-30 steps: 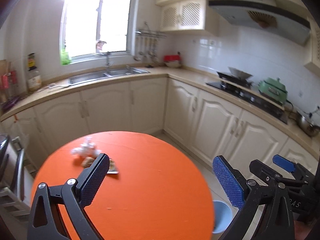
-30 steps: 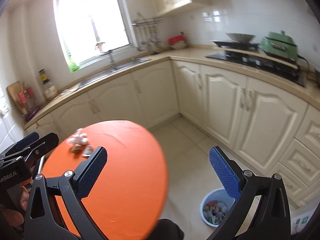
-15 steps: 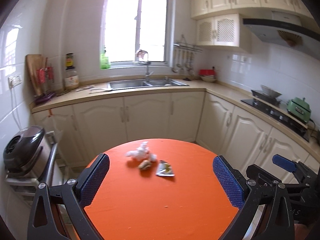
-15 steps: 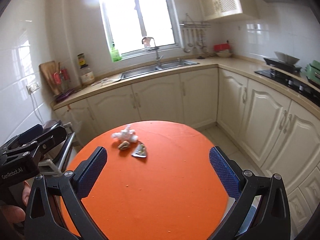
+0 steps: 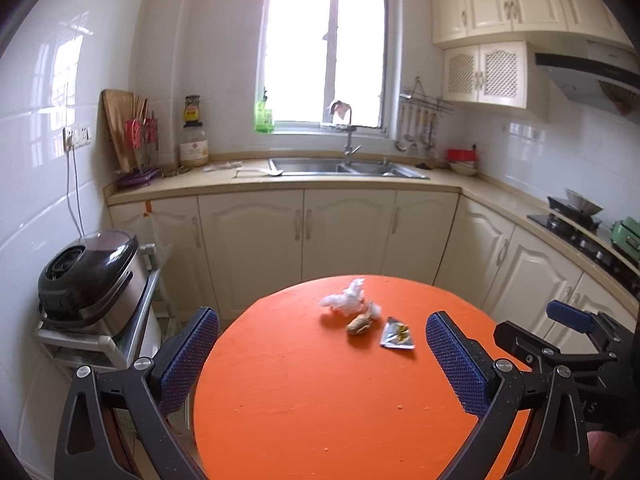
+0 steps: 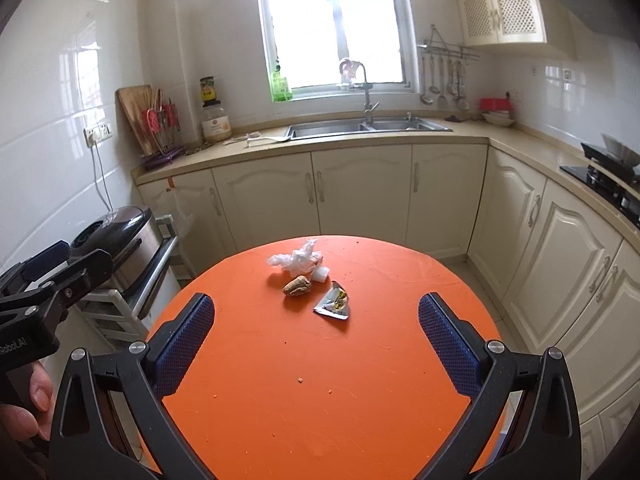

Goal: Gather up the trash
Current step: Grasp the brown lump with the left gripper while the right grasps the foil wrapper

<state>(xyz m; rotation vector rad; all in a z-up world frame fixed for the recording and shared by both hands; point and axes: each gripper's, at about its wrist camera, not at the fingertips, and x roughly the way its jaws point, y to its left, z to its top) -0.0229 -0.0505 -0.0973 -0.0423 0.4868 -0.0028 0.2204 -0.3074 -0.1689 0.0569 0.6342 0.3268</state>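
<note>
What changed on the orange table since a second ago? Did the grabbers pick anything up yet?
Only the view changed: both grabbers swung left to face the orange table squarely. The left gripper and right gripper stayed open and empty. The white wad, the brown scrap and the torn wrapper lie where they were.

Round orange table [image 6: 360, 400] bears crumpled plastic [image 6: 298, 258], brown lump [image 6: 297, 285], torn wrapper [image 6: 334, 303].

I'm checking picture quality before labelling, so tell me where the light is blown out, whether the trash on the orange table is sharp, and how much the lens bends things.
Left wrist view: window blown out white, glare on the left wall tiles; crumpled plastic and foil wrapper sharp. Right wrist view: window overexposed too, brown scrap crisp with a soft shadow. Both views: fisheye curves the countertop, corners dark.
</note>
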